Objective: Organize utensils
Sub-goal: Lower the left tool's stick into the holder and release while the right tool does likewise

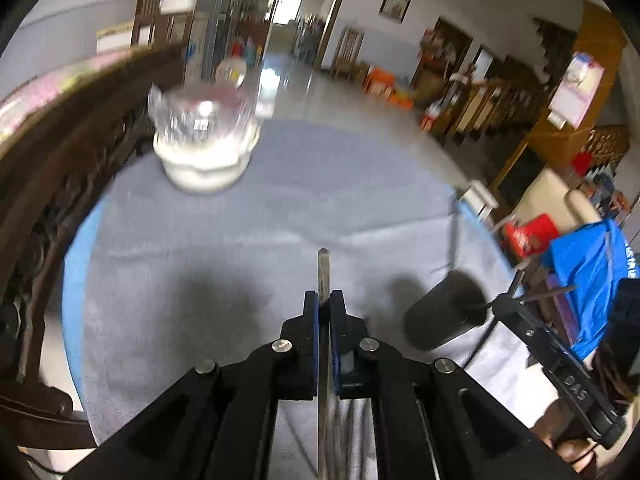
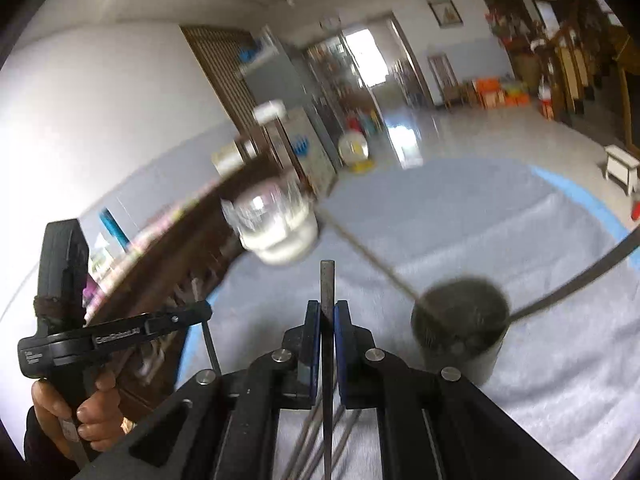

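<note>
My left gripper [image 1: 325, 300] is shut on a thin metal utensil handle [image 1: 323, 268] that sticks up past its fingertips, above the grey tablecloth [image 1: 240, 240]. My right gripper [image 2: 327, 310] is shut on a dark metal utensil handle [image 2: 327, 284] in the same way. A dark cylindrical utensil holder [image 2: 464, 320] stands on the cloth right of the right gripper with long handles leaning out of it; it also shows in the left wrist view [image 1: 444, 316]. Below the right gripper several thin metal rods [image 2: 316, 440] lie on the cloth.
A clear glass jar on a white base [image 1: 204, 136] stands at the far left of the table, also in the right wrist view [image 2: 276, 220]. A dark carved wooden rail [image 1: 60, 152] runs along the table's left edge. The other hand-held gripper [image 2: 80, 332] shows at left.
</note>
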A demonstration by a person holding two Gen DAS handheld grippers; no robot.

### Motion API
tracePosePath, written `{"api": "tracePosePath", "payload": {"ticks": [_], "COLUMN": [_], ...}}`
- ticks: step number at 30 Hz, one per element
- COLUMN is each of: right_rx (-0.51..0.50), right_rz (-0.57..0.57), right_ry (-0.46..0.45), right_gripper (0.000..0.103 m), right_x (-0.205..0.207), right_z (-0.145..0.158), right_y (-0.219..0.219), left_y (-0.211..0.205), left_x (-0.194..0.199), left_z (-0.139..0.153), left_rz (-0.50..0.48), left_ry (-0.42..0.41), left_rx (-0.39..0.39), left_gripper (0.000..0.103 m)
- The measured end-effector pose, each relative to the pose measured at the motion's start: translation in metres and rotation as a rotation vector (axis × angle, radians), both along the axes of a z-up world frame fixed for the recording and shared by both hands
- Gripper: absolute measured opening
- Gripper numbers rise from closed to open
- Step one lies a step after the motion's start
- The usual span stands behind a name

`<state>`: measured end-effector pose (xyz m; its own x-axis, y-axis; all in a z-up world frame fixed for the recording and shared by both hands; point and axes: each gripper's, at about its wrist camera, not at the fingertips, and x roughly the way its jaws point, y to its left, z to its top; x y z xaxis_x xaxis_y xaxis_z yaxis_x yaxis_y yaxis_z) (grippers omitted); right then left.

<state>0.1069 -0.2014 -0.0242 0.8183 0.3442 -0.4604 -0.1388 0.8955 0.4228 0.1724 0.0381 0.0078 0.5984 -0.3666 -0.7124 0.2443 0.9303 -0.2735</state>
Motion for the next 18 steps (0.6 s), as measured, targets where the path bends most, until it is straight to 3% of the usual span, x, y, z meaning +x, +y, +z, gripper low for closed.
{"api": "tracePosePath", "payload": {"ticks": [9, 18], "right_rx": [0.021, -0.038], "right_rz": [-0.081, -0.193], "right_ry": [-0.178, -0.304], "right_gripper": [0.007, 0.007], "right_x": [-0.013, -0.018], "right_z": [0.062, 0.112], "right_y": [-0.036, -0.062], "left_y": [-0.030, -0.076], "left_x": [-0.007, 0.000], "left_z": [0.069, 0.119], "left_rz": [-0.007, -0.004], "left_ry": [-0.155, -0.290], "left_rx": [-0.079, -0.170], "left_gripper": [0.005, 0.005]}}
